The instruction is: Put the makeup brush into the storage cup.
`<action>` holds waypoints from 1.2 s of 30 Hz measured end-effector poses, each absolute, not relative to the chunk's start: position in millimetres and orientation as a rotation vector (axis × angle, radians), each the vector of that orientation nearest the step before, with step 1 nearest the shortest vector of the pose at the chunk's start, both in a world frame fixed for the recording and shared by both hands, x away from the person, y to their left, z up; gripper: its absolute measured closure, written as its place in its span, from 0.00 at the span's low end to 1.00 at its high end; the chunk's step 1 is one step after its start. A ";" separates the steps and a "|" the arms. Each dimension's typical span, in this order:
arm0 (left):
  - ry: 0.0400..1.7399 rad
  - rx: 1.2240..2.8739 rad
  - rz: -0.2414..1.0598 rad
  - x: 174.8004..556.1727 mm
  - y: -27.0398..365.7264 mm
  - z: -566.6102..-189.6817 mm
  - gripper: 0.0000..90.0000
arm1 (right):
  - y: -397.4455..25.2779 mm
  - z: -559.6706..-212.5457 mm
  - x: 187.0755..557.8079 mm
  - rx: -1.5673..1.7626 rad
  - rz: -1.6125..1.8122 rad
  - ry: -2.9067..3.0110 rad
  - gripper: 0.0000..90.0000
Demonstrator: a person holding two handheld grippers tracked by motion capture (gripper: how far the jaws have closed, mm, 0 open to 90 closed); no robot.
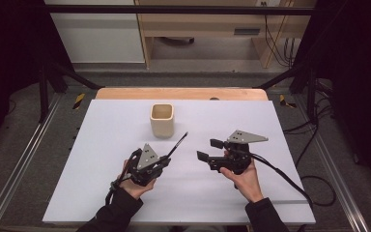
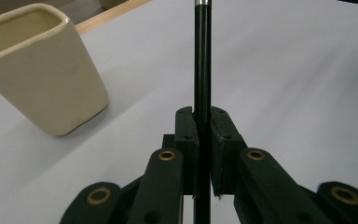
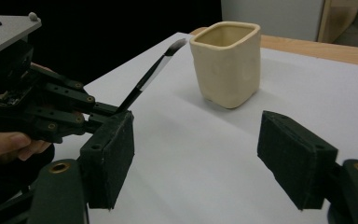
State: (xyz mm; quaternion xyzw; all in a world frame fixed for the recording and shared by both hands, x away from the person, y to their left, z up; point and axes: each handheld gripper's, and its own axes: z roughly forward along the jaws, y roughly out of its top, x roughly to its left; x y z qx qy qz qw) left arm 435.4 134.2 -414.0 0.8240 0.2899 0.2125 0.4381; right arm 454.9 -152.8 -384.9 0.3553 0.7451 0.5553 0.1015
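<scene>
A thin black brush is being held clamped between the jaws of the left gripper, its bristle tip angled up just beside the cream cup. The right gripper is being kept wide apart and empty, near the cup. The carrying step appears to be underway; next, the brush likely needs tilting upright and lowering into the cup's mouth.

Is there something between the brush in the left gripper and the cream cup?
Nothing visible. The left gripper holds the brush pointing near the cream cup, with bare white table between; the open right gripper stays aside.
</scene>
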 end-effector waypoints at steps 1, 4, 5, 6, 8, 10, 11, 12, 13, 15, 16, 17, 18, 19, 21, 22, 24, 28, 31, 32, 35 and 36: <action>0.716 2.050 0.525 435.1 131.1 -415.1 0.92 | -151.1 -386.8 455.2 1.049 1.644 2.213 0.33; 0.710 2.050 0.522 434.4 127.6 -416.6 0.92 | -149.4 -389.0 455.3 1.044 1.645 2.226 0.35; 0.708 2.050 0.520 433.9 125.6 -417.4 0.93 | -147.9 -390.7 455.3 1.040 1.650 2.238 0.38; 0.704 2.052 0.520 433.3 123.6 -418.2 0.93 | -147.9 -390.7 455.3 1.040 1.650 2.238 0.38; 0.695 2.052 0.515 431.7 118.1 -420.5 0.93 | -146.3 -392.3 455.2 1.038 1.663 2.259 0.41; 0.692 2.052 0.514 431.1 116.4 -421.6 0.93 | -145.5 -393.5 455.1 1.036 1.664 2.271 0.44; 0.686 2.057 0.509 429.8 113.4 -423.6 0.93 | -145.1 -394.0 455.1 1.033 1.665 2.278 0.45; 0.681 2.060 0.509 429.2 112.2 -424.4 0.93 | -144.5 -394.4 454.9 1.040 1.668 2.282 0.46; 0.681 2.060 0.509 429.2 112.2 -424.4 0.93 | -144.4 -394.6 454.8 1.040 1.670 2.288 0.47; 0.674 2.064 0.506 427.9 109.6 -426.1 0.93 | -143.8 -395.2 455.0 1.037 1.679 2.295 0.49; 0.673 2.064 0.504 427.4 108.5 -426.9 0.93 | -143.8 -395.2 455.0 1.037 1.679 2.295 0.49; 0.673 2.065 0.499 427.1 107.3 -427.6 0.93 | -143.5 -395.5 455.1 1.041 1.680 2.299 0.50; 0.671 2.063 0.499 426.8 106.5 -428.1 0.93 | -142.8 -396.5 455.2 1.039 1.682 2.313 0.52; 0.667 2.064 0.497 426.3 105.6 -428.7 0.93 | -142.8 -396.5 455.2 1.039 1.682 2.313 0.52; 0.656 2.066 0.493 424.5 102.7 -430.1 0.93 | -141.9 -398.0 455.7 1.039 1.679 2.327 0.56; 0.656 2.066 0.493 424.5 102.7 -430.1 0.93 | -141.9 -398.0 455.7 1.039 1.679 2.327 0.56; 0.650 2.063 0.489 422.9 101.2 -430.0 0.93 | -141.8 -398.1 455.7 1.043 1.687 2.332 0.59; 0.641 2.054 0.485 420.2 99.1 -429.3 0.93 | -141.8 -398.0 455.7 1.047 1.698 2.343 0.63; 0.634 2.051 0.484 419.2 98.3 -428.8 0.93 | -141.6 -398.5 456.0 1.049 1.703 2.350 0.65; 0.629 2.048 0.480 418.3 97.6 -428.7 0.93 | -141.3 -399.1 456.5 1.048 1.701 2.353 0.66; 0.624 2.050 0.477 417.5 96.9 -428.8 0.93 | -141.2 -399.7 456.8 1.046 1.706 2.357 0.68; 0.620 2.051 0.476 417.1 96.5 -429.0 0.93 | -141.0 -399.8 456.8 1.048 1.709 2.358 0.69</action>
